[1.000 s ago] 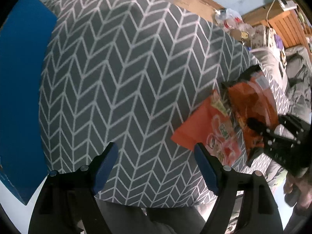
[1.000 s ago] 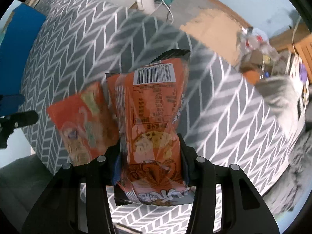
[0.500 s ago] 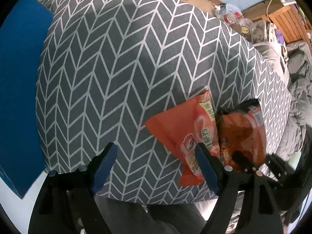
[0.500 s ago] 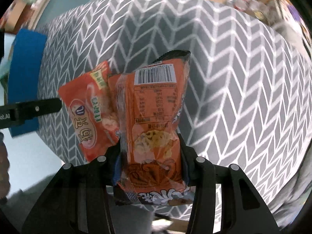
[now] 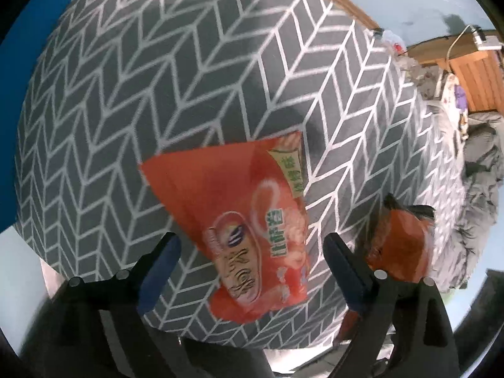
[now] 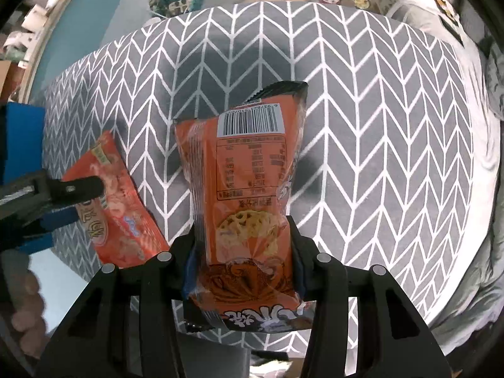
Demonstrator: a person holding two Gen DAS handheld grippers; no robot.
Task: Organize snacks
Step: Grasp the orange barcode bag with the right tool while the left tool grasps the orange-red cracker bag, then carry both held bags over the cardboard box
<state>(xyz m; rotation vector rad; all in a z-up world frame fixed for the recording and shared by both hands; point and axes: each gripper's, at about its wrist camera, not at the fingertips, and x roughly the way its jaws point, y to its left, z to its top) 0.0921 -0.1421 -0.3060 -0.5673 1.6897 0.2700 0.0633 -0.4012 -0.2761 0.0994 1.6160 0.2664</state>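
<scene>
Left wrist view: red snack bag (image 5: 252,226) lies between spread left gripper (image 5: 252,252) fingers; right gripper (image 6: 242,271) clamps orange packet (image 6: 245,195).

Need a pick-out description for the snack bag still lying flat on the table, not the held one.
Start at the round table under the grey cloth with white chevrons. Near its edge lies a flat red-orange snack bag, between the open fingers of the left gripper. Unlike the darker orange barcode-backed bag clamped upright in the right gripper, it carries a green corner label and nothing grips it.
</scene>
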